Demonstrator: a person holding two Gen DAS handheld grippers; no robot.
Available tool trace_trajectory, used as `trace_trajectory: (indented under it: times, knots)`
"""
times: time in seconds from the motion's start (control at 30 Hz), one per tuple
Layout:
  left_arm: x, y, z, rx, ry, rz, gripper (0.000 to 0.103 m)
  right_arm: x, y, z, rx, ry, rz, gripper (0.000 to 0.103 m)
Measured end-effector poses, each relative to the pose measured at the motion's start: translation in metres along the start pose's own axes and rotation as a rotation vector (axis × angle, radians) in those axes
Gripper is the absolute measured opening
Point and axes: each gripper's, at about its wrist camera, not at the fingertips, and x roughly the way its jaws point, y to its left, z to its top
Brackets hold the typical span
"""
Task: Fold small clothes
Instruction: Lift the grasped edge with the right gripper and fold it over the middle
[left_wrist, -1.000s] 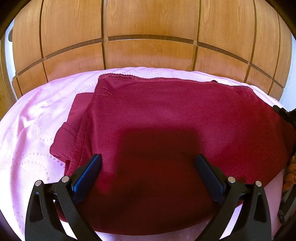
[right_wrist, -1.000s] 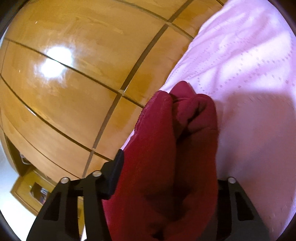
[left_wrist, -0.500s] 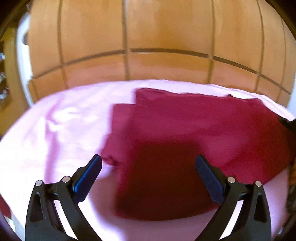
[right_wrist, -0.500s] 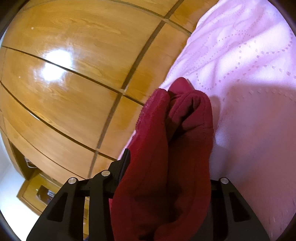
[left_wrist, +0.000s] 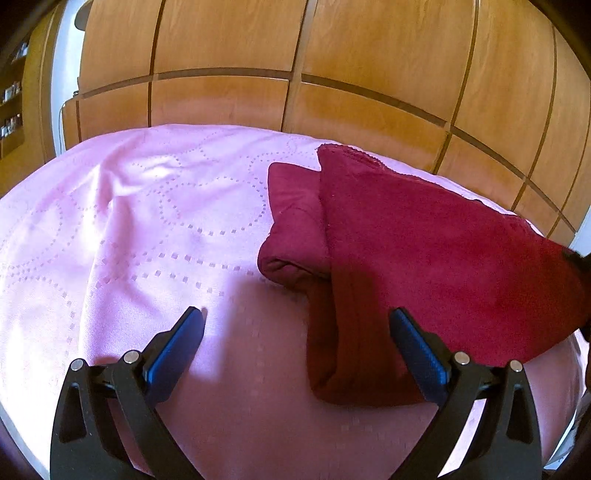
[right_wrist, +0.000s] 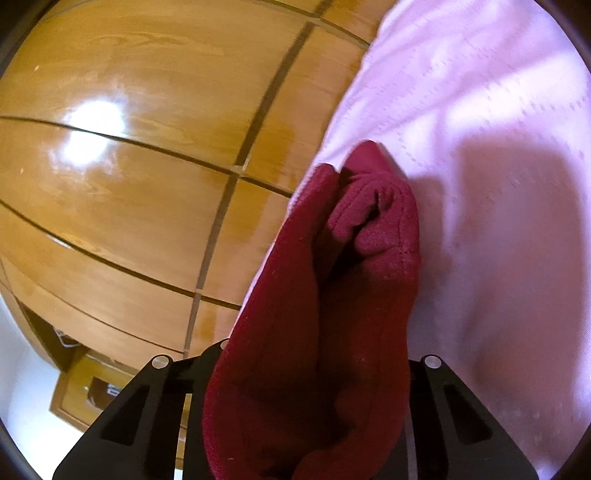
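A dark red garment (left_wrist: 424, 251) lies partly folded on the pink bedspread (left_wrist: 147, 221), right of centre in the left wrist view. My left gripper (left_wrist: 295, 325) is open and empty; its right finger hangs over the garment's near edge, its left finger over bare bedspread. My right gripper (right_wrist: 310, 354) is shut on a bunched edge of the red garment (right_wrist: 332, 280) and holds it up off the bed. Its fingertips are hidden by the cloth.
A wooden panelled wardrobe (left_wrist: 295, 66) stands right behind the bed; it fills the left of the right wrist view (right_wrist: 129, 166). The pink bedspread (right_wrist: 498, 184) stretches to the right there. A shelf (left_wrist: 11, 92) shows at far left.
My left gripper has swung left, off the middle of the garment to its left edge. My right gripper has closed further on the bunched cloth and kept it raised.
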Motion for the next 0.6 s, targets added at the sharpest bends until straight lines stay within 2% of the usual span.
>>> trace_trajectory:
  times: [0.23, 0.4, 0.6]
  knots:
    - [-0.002, 0.003, -0.002, -0.004, -0.016, -0.015, 0.101, -0.005, 0.034, -0.007, -0.085, -0.009, 0.007, 0.026]
    - [-0.004, 0.004, -0.003, -0.009, -0.024, -0.025, 0.101, -0.007, 0.051, -0.011, -0.096, -0.005, 0.038, 0.026]
    - [-0.004, 0.005, -0.004, -0.013, -0.028, -0.033, 0.101, -0.008, 0.081, -0.021, -0.179, 0.010, 0.065, 0.026]
